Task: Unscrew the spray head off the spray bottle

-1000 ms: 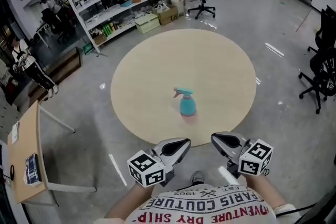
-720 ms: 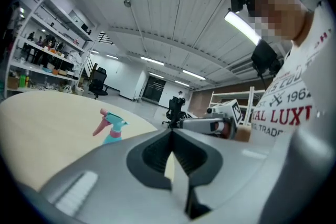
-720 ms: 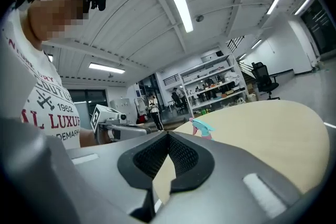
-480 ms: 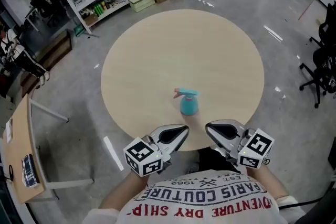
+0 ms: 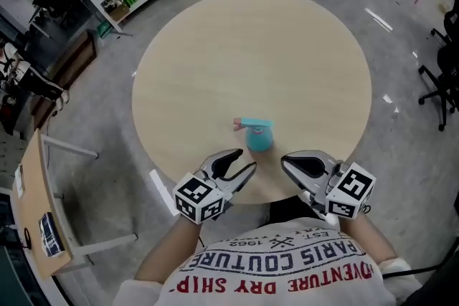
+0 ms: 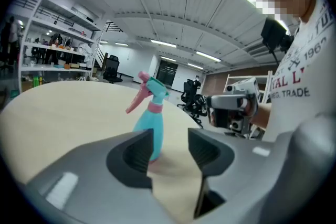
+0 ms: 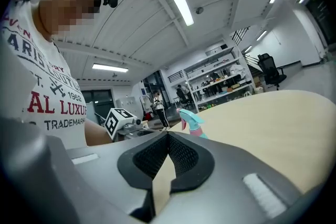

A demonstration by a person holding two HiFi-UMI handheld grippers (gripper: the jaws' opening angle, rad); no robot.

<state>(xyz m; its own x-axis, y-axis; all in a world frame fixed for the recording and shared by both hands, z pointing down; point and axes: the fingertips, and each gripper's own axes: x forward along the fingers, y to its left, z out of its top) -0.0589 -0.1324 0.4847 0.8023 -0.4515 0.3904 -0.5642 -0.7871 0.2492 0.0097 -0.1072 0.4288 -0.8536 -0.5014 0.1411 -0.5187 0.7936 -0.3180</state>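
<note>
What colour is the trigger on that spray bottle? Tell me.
Pink. The trigger shows best in the left gripper view, below the teal spray head.

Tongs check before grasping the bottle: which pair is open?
The left tongs: their jaws have just been opening, with nothing between them; the spray bottle stands beyond. The right tongs are shut.

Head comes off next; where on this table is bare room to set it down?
The table holds only the spray bottle, by its near edge. Free: the whole far half beyond the bottle, and either side out to the rim. Crowded: the near edge, with left gripper and right gripper.
</note>
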